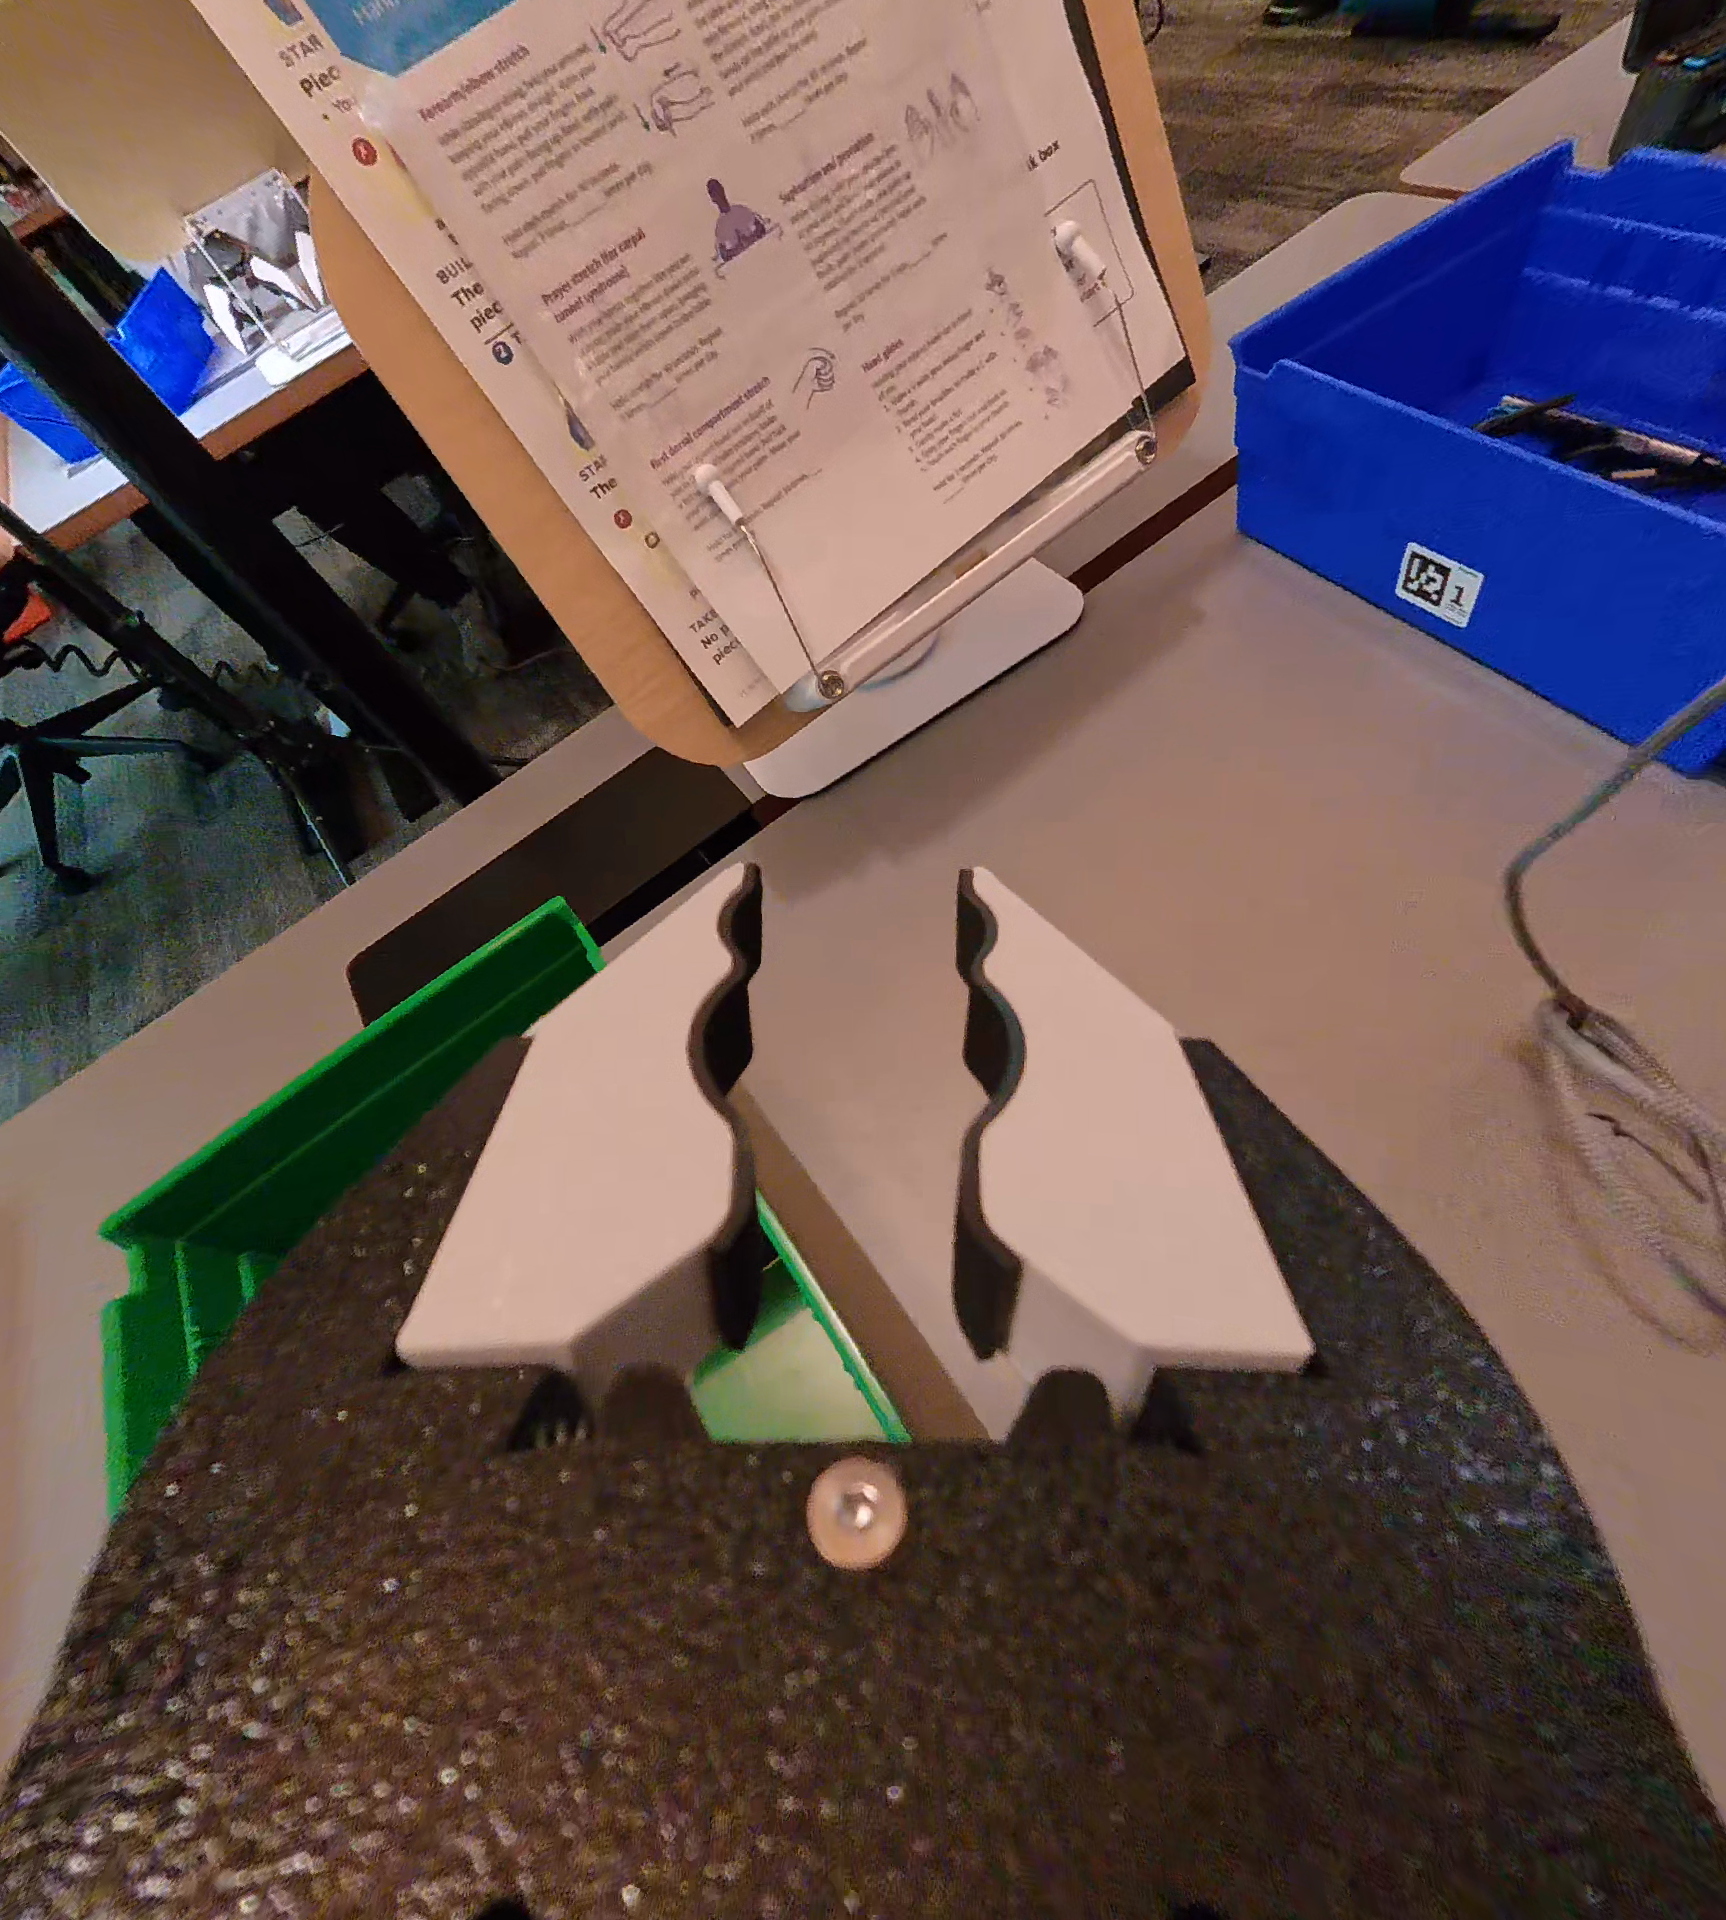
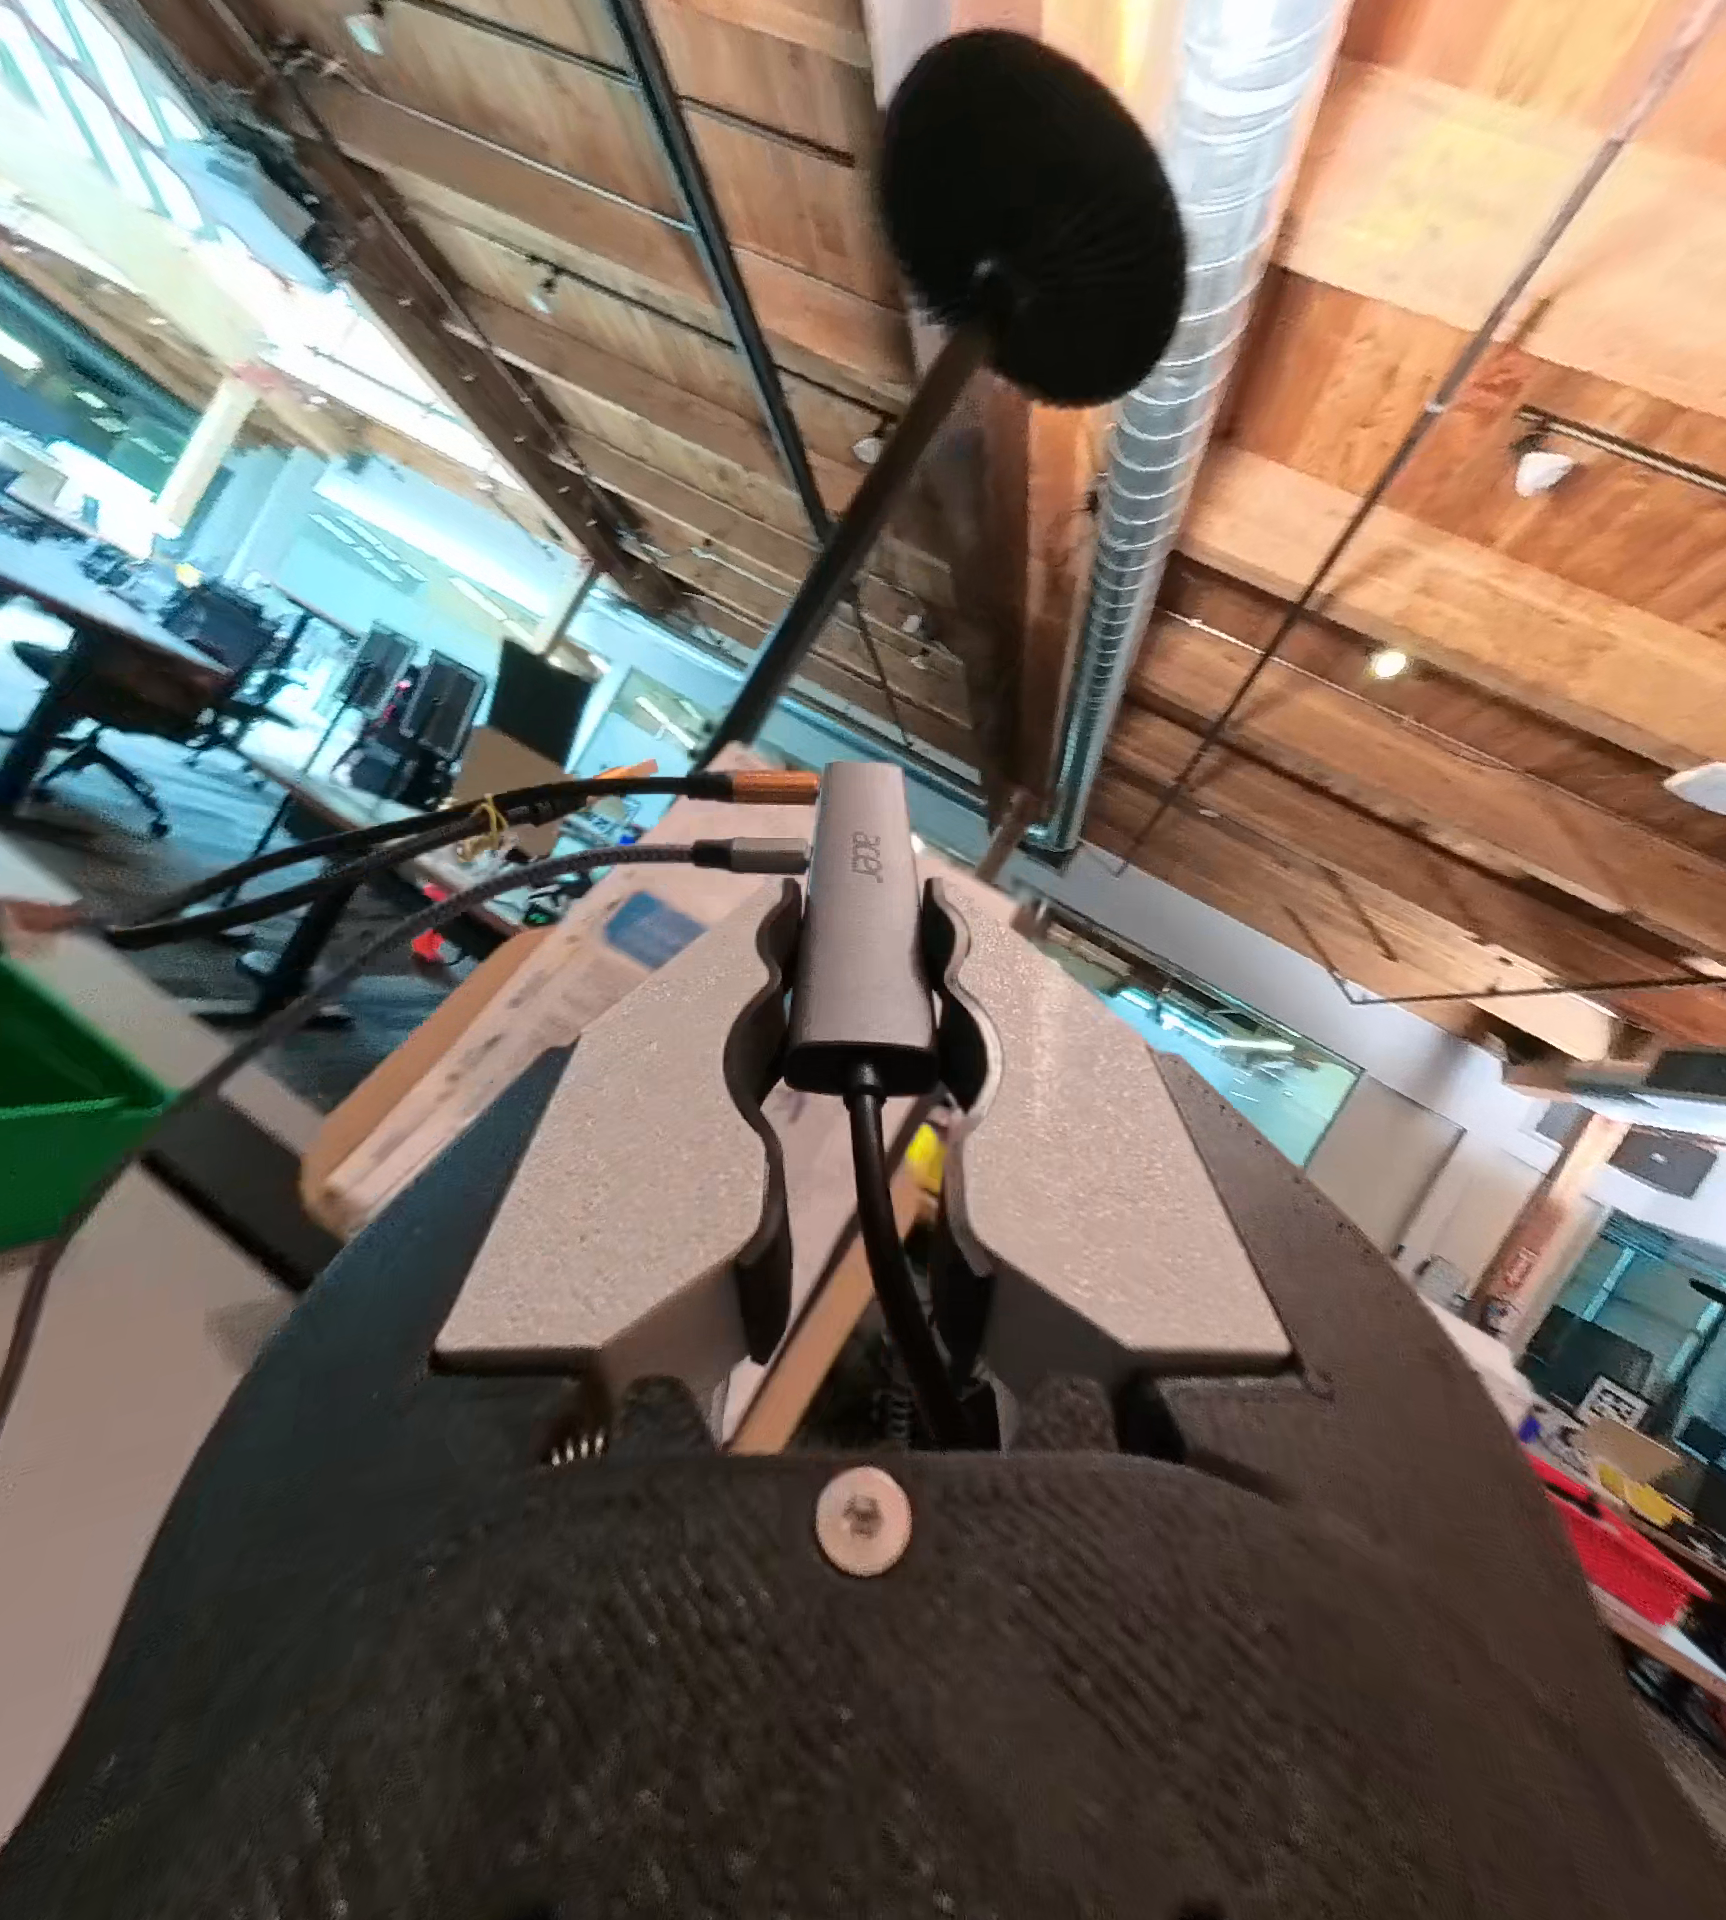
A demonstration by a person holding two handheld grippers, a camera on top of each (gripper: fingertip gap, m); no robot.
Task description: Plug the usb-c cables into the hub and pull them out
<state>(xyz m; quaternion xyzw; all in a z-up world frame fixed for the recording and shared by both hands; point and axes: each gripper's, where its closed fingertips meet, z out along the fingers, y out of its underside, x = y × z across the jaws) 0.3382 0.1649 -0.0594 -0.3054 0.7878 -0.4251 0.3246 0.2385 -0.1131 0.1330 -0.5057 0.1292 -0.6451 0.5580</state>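
Right gripper (image 2: 861, 935) clamped on hub (image 2: 861, 925) — two usb-c cables (image 2: 568, 862) plugged in at 9 o'clock; left gripper (image 1: 859, 914) apart, empty.

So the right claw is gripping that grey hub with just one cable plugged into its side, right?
Not quite: the right wrist view shows two cables plugged into the hub's side, one with a copper plug and one with a grey plug. The right claw does grip it.

left tool (image 1: 859, 904) gapes empty above the table; right tool (image 2: 859, 914) tilts upward, clamped.
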